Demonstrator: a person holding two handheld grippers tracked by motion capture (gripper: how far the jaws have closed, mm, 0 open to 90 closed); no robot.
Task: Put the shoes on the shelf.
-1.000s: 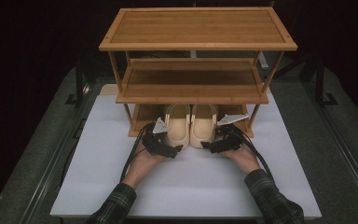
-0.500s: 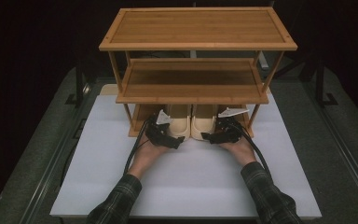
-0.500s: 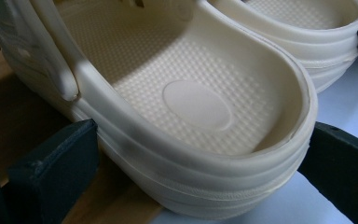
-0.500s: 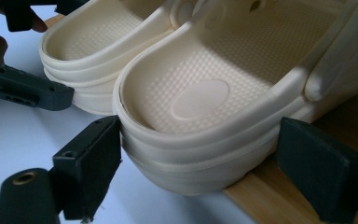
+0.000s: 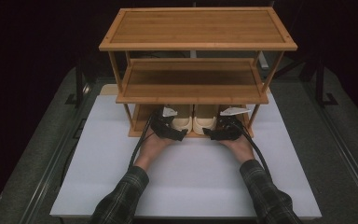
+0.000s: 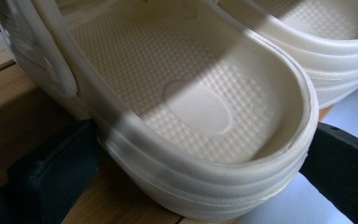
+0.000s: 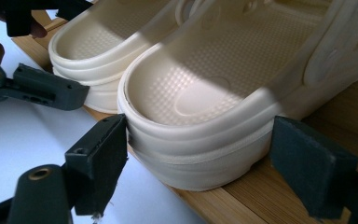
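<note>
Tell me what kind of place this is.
Probably a staged test bench, not a home: a bamboo shoe rack stands on a white board against a black backdrop, with cream clogs on its bottom shelf.

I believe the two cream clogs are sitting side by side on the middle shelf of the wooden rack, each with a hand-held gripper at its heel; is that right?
Not quite: the two cream clogs sit on the bottom shelf of the wooden rack, as the high view shows. The rest stands: they lie side by side, with the left hand-held gripper and the right hand-held gripper each at a heel.
</note>
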